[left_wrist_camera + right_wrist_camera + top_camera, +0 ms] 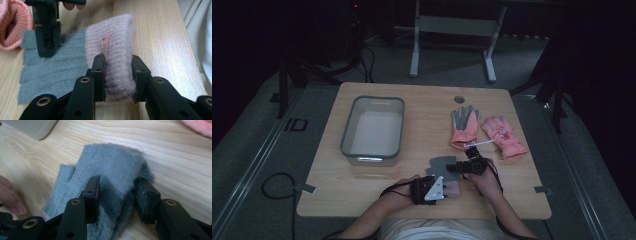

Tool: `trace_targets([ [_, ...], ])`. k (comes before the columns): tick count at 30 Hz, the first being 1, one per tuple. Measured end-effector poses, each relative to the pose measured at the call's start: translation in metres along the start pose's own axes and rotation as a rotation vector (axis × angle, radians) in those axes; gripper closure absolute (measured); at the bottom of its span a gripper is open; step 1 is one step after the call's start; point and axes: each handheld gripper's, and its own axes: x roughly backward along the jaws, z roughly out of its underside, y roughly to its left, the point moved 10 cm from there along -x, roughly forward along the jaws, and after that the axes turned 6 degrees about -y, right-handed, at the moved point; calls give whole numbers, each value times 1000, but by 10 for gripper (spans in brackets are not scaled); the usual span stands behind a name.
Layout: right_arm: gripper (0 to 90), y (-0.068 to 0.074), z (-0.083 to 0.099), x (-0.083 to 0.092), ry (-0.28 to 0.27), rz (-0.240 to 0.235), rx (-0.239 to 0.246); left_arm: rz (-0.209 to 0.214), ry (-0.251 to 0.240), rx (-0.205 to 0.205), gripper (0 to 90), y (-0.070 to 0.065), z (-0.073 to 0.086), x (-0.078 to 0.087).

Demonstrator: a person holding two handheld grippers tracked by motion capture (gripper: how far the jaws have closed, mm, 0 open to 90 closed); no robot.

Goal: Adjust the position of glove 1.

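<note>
A knit glove with grey fingers point(441, 164) and a pale pink cuff point(117, 37) lies flat near the table's front edge. My left gripper point(117, 67) is shut on the pink cuff, which is squeezed between both pads beside a small label. Over the grey finger part, my right gripper point(118, 187) comes from the far side and pinches the bunched grey fabric point(112, 162) between its pads. In the high view the left gripper point(447, 189) and the right gripper point(452, 167) sit close together over the glove. The right gripper point(47, 47) also shows in the left gripper view, standing on the grey fingers.
A grey rectangular bin point(346, 131) stands at the table's left middle. Two more gloves lie at the right: a pink one with grey fingers point(464, 127) and a pink padded one point(504, 136). A round hole point(459, 99) sits near the far edge.
</note>
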Motion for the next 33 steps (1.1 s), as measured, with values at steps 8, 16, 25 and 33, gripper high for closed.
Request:
trace_targets([
  [8, 618, 22, -9, -16, 10, -79, -18, 10, -1, 19, 701, 1, 1, 1],
  [16, 736, 37, -17, -28, 22, 2, 123, -1, -3, 50, 705, 3, 3, 4],
  [25, 747, 42, -36, -4, -61, -9, 157, 2, 9, 63, 709, 12, -4, 15],
  [33, 747, 41, -58, 11, -113, -12, 158, 3, 9, 29, 708, 33, -19, 32],
])
